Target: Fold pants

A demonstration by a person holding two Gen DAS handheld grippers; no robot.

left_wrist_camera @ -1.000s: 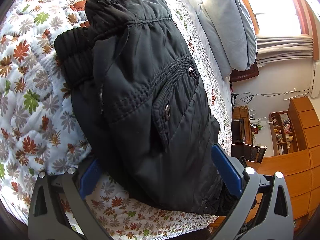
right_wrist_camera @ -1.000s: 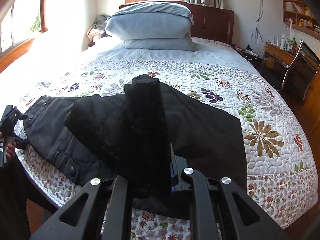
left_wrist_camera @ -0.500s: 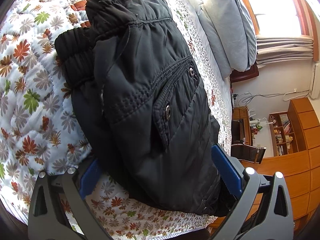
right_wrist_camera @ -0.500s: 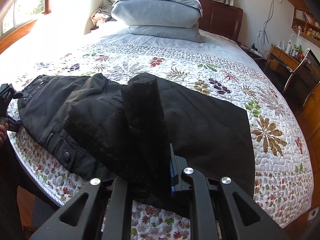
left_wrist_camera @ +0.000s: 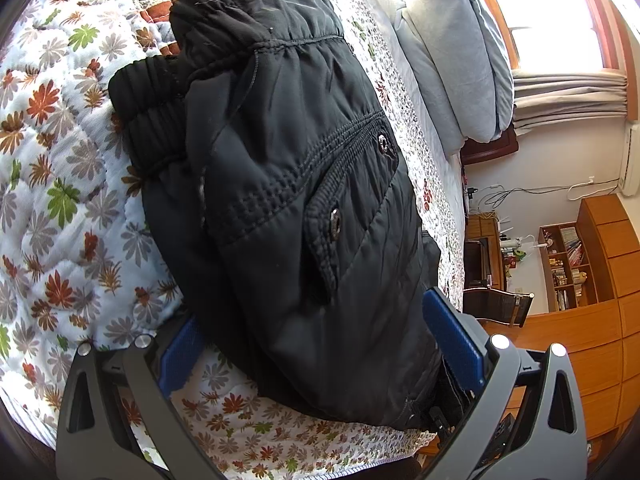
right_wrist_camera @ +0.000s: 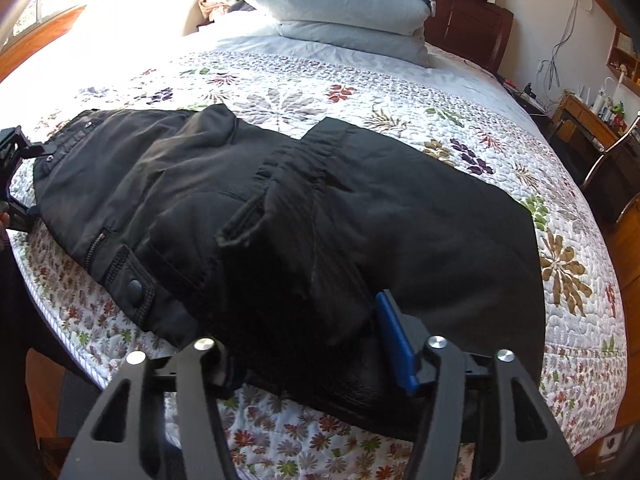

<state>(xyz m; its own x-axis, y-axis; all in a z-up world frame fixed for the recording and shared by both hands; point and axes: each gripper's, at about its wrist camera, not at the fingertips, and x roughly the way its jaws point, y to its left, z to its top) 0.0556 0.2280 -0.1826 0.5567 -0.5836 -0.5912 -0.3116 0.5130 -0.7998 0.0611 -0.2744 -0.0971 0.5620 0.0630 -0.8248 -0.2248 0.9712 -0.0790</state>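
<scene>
Black pants (right_wrist_camera: 280,208) lie across the floral quilt (right_wrist_camera: 360,92) near the bed's front edge, with a leg folded over the waist part. In the left wrist view the waistband and buttoned pocket of the pants (left_wrist_camera: 288,184) fill the middle. My left gripper (left_wrist_camera: 316,344) is open, its blue pads on either side of the fabric at the waist end; it also shows at the far left of the right wrist view (right_wrist_camera: 16,184). My right gripper (right_wrist_camera: 308,336) is open, with the folded leg lying between its jaws.
Grey pillows (right_wrist_camera: 340,12) are stacked at the headboard. A chair (right_wrist_camera: 612,168) and a wooden desk stand to the right of the bed. Wooden shelves and cabinets (left_wrist_camera: 592,264) line the wall. The bed's front edge lies just under both grippers.
My right gripper has opened and let go of the pant leg, which now lies flat over the waist part. The left gripper has stayed in place.
</scene>
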